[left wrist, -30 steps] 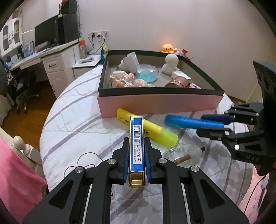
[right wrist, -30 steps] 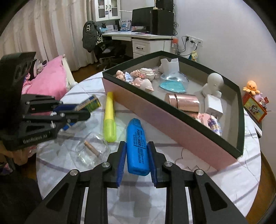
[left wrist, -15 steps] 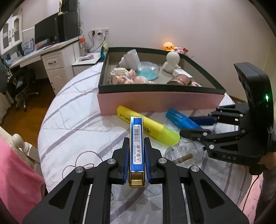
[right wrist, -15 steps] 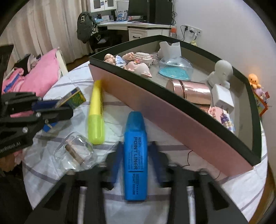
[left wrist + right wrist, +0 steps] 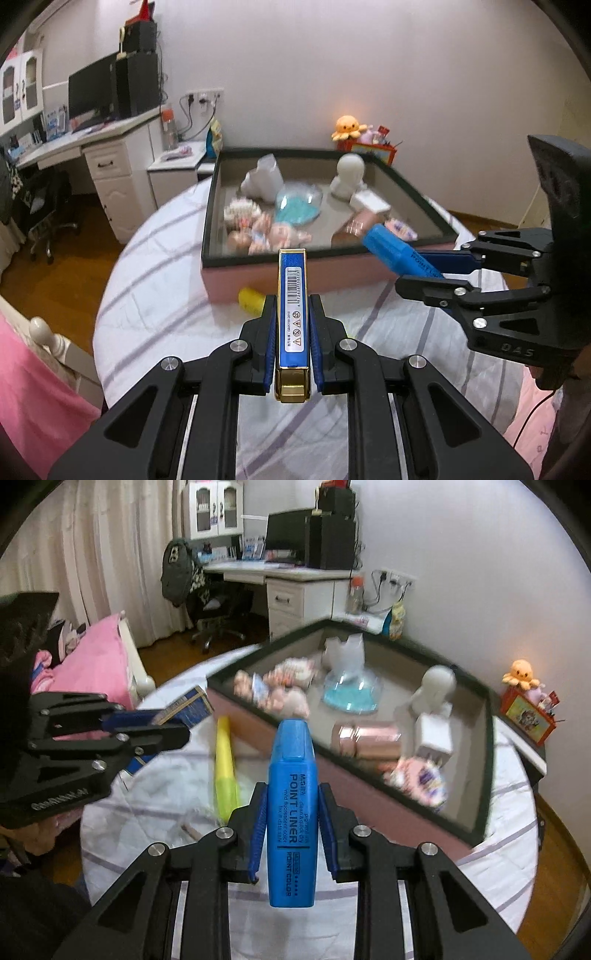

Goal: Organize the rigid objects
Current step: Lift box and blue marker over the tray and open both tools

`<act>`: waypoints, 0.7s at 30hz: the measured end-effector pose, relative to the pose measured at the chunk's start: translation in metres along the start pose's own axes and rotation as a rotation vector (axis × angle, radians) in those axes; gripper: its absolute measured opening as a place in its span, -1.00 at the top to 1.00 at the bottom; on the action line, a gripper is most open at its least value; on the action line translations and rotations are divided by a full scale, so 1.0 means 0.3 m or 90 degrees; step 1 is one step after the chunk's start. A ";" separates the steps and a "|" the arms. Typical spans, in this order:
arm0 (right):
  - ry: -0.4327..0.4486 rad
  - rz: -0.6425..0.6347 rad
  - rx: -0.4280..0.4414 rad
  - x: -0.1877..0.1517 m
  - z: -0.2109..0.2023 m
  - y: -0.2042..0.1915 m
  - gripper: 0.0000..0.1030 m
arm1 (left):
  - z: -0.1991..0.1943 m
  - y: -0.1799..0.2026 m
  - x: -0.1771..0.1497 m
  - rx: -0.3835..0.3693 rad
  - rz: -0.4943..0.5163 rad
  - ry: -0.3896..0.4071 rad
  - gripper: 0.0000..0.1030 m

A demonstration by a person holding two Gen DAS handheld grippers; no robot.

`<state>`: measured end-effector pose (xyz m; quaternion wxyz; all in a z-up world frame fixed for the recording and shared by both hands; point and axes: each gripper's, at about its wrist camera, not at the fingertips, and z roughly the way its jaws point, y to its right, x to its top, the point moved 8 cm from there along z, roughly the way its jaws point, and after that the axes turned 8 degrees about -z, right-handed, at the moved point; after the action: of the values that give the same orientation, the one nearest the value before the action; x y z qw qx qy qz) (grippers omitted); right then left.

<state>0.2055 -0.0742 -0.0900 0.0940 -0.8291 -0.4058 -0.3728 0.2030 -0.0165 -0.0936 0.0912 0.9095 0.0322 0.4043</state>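
Clamped between the left gripper's (image 5: 291, 325) blue pads is a slim blue-and-gold box (image 5: 292, 295), gripped on its long sides with its gold end toward the camera. It is held in the air above the round quilted table (image 5: 155, 295). Alongside, the right gripper (image 5: 291, 812) is closed on a blue highlighter (image 5: 291, 805), cap pointing away, also lifted off the cloth.

Below and ahead of both, a yellow highlighter (image 5: 226, 771) lies on the table just short of the pink tray (image 5: 332, 273), and only striped cloth shows between the grippers and the tray's near wall. The dark rim runs across both views; the blue highlighter's cap overlaps that rim in the left wrist view.

Inside the tray, small dolls (image 5: 273, 690) crowd the left part, a clear dome with blue filling (image 5: 349, 692) sits mid-floor, and a rose-gold tin (image 5: 365, 738) and white cube (image 5: 434, 729) lie toward the right. A white figurine (image 5: 349, 177) stands near the far wall. Bare tray floor shows in between, though blurred.
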 end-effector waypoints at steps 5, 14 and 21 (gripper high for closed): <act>0.039 0.010 -0.030 0.093 -0.063 0.057 0.48 | -0.013 0.028 0.113 -0.009 0.011 0.039 0.70; 0.092 0.049 -0.082 0.222 -0.127 0.175 0.48 | 0.029 0.066 0.307 -0.028 0.013 0.087 0.70; 0.117 0.095 -0.100 0.294 -0.110 0.281 0.48 | 0.095 0.083 0.444 -0.039 0.010 0.103 0.70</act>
<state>0.2849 -0.0914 0.0070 0.0927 -0.8241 -0.3024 -0.4699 0.3132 -0.0273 -0.0104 0.1129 0.8708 0.0202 0.4781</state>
